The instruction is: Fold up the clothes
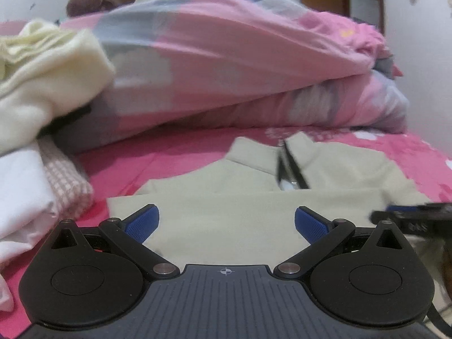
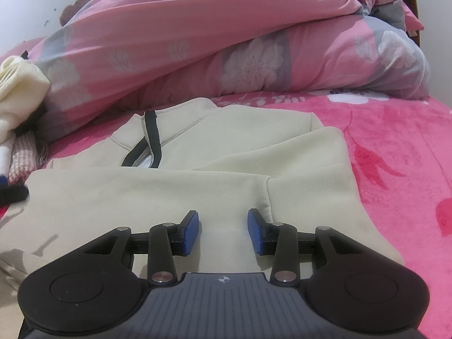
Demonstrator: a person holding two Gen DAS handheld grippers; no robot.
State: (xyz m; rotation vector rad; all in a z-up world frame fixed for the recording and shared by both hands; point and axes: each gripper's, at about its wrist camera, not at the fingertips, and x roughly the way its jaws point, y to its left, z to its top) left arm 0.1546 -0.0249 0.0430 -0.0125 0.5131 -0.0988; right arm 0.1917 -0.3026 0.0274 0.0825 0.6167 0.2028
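Cream jacket (image 2: 197, 192) lies half-folded mid-bed; both grippers, left (image 1: 226, 223) and right (image 2: 223, 231), hover with jaws released, holding nothing. Pinch the near hem evenly, then fold toward the collar.

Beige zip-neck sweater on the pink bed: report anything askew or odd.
The beige zip-neck sweater lies flat, its lower part folded up squarely. Only its dark-edged zipper gapes, curling sideways at the collar. Nothing looks damaged.

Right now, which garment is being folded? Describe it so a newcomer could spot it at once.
Start at the bright pink bedsheet, in front of the bunched pink floral duvet. Lying flat there is the beige pullover. Unlike the cream and checked clothes piled at the left, it has a stand-up collar with a short dark-edged zip.
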